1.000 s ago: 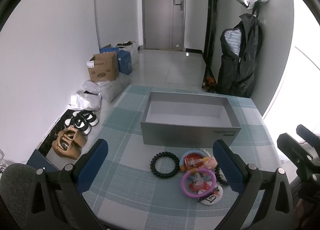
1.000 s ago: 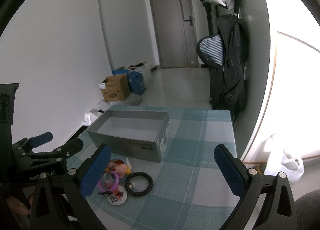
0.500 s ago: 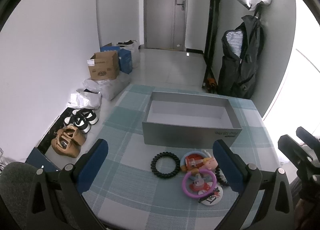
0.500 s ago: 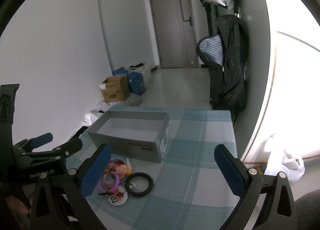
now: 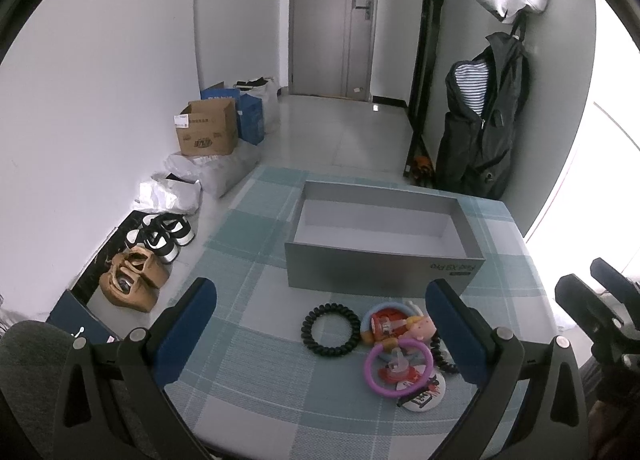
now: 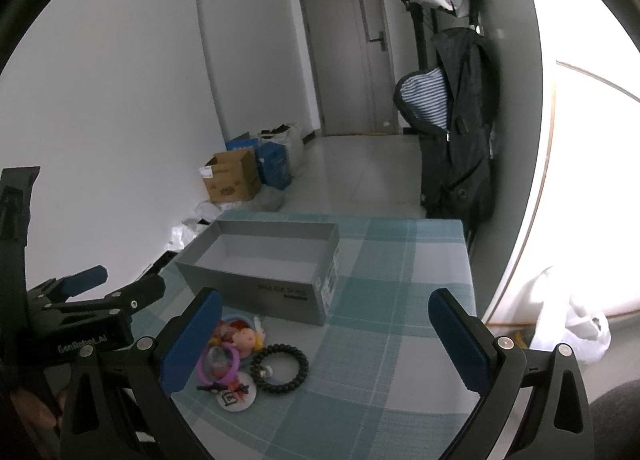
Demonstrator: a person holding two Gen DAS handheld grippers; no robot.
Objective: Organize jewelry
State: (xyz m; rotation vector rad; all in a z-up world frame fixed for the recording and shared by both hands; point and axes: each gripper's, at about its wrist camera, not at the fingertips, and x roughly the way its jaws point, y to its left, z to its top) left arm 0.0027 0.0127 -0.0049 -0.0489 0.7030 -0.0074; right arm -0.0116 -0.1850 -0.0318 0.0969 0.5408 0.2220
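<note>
A grey open box (image 5: 384, 272) stands empty on the checked tablecloth; it also shows in the right wrist view (image 6: 256, 288). In front of it lie a black coil hair tie (image 5: 331, 329), a purple ring (image 5: 398, 368), a red-and-doll trinket (image 5: 400, 326) and a round white badge (image 5: 424, 396). A black bead bracelet (image 6: 280, 368) lies beside them in the right wrist view. My left gripper (image 5: 320, 336) is open, above the table before the pile. My right gripper (image 6: 324, 344) is open, over the bracelet.
The table (image 5: 248, 364) ends close behind the box. Shoes (image 5: 160, 236), bags and a cardboard carton (image 5: 206, 134) sit on the floor at left. A dark garment bag (image 5: 480, 128) hangs at right. A white plastic bag (image 6: 576, 328) lies by the window.
Both grippers have shifted only slightly. The jewelry and box have not moved.
</note>
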